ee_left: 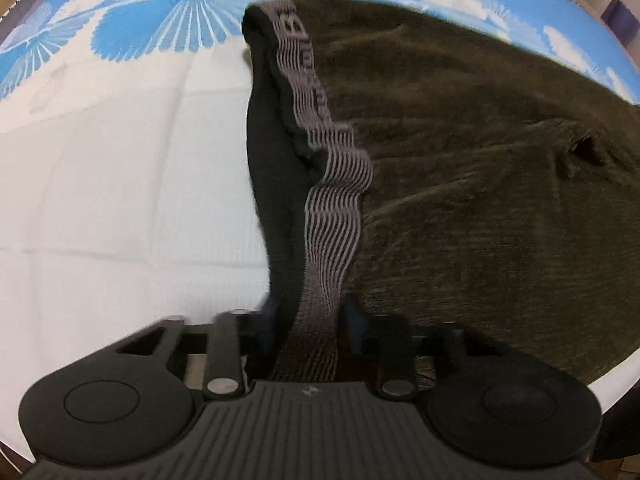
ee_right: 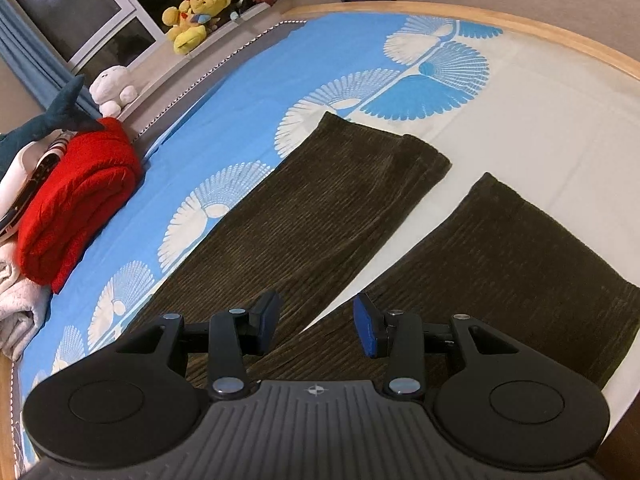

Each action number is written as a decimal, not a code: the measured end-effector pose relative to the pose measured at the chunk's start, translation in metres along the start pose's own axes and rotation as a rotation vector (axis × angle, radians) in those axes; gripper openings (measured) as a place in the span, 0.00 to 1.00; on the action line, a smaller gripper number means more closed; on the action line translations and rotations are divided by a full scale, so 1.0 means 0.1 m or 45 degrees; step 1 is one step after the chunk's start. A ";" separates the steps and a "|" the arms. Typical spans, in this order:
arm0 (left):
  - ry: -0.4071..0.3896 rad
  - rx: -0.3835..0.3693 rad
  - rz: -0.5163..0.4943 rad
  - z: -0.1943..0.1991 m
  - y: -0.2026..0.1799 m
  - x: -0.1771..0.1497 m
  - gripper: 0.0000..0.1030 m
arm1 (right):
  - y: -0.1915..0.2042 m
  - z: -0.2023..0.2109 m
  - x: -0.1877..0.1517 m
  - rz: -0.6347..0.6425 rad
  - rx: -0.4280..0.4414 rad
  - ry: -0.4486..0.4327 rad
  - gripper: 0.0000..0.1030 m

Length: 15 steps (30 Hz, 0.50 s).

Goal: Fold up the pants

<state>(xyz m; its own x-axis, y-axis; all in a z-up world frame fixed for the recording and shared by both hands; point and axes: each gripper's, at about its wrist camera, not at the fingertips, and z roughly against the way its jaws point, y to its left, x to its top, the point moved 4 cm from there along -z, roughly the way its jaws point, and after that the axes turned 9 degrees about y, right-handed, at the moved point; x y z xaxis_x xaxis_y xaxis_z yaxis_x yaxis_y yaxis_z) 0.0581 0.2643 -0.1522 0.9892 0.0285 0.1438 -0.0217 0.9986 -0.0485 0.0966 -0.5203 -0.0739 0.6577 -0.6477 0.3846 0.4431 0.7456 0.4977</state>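
Dark olive corduroy pants (ee_left: 480, 184) lie on a bed with a blue and white sheet (ee_left: 120, 160). My left gripper (ee_left: 308, 320) is shut on the grey striped elastic waistband (ee_left: 336, 208), which rises from the jaws toward the far edge of the pants. In the right wrist view both pant legs (ee_right: 320, 216) lie flat and spread apart, their hems pointing away. My right gripper (ee_right: 316, 326) is open and empty, hovering just above the crotch where the two legs meet.
A folded red blanket (ee_right: 76, 200) and pale fabric lie at the bed's left edge. Plush toys (ee_right: 192, 16) sit on a window ledge beyond. The wooden bed frame (ee_right: 520, 28) curves along the far side.
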 end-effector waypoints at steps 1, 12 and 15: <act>-0.012 -0.008 0.014 0.03 0.01 0.00 0.14 | 0.03 0.00 -0.01 0.005 0.002 0.003 0.42; -0.079 0.038 -0.047 0.25 0.03 -0.10 0.13 | 0.29 -0.03 -0.11 0.058 0.018 0.027 0.42; -0.189 0.048 -0.086 0.40 -0.06 -0.05 0.13 | 0.29 -0.02 -0.11 0.063 0.020 0.022 0.42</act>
<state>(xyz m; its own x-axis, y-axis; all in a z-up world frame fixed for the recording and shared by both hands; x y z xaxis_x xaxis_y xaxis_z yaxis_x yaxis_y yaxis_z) 0.0477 0.2601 -0.1128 0.9564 -0.0356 0.2899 0.0364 0.9993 0.0027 0.1035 -0.4912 -0.0652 0.6893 -0.6069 0.3956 0.4001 0.7741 0.4905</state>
